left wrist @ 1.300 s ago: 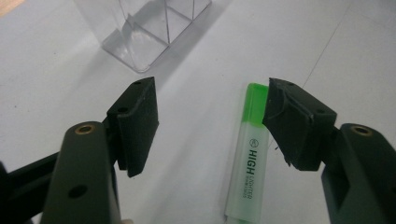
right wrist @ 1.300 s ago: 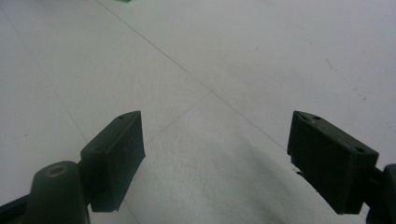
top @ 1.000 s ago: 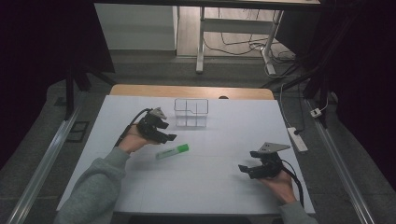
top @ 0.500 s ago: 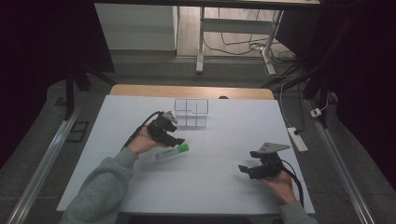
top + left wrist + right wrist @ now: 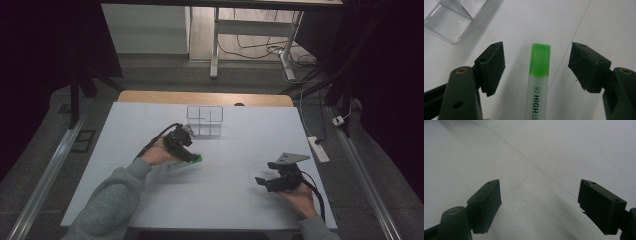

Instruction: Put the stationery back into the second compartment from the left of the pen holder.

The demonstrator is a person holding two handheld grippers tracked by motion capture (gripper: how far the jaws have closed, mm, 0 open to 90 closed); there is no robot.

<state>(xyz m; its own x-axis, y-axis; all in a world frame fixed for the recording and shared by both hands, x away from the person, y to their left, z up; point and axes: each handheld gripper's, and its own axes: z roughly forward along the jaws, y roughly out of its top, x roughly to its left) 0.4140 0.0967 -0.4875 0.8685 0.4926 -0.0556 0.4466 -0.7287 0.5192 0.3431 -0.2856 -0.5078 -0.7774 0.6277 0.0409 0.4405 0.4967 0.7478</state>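
Observation:
A green highlighter [image 5: 539, 75] with a clear barrel and green cap lies flat on the white table [image 5: 235, 200]. In the high view its green end [image 5: 197, 159] pokes out from under my left gripper [image 5: 189, 154]. That left gripper [image 5: 537, 63] straddles the pen, its jaws wide apart and clear of both sides; they have just been opening further. My right gripper [image 5: 262, 182] rests low over the table at the right, and its own view shows the right gripper [image 5: 540, 202] open over bare white surface.
A clear plastic divided box [image 5: 205, 120] stands at the back middle of the table, its corner [image 5: 451, 22] close to the left gripper. A wooden edge [image 5: 205, 97] runs behind the table. A power strip [image 5: 318, 149] lies off the right side.
My left hand has moved right and slightly down, from beside the highlighter to over it, and now covers most of the pen. The right hand has stayed where it was.

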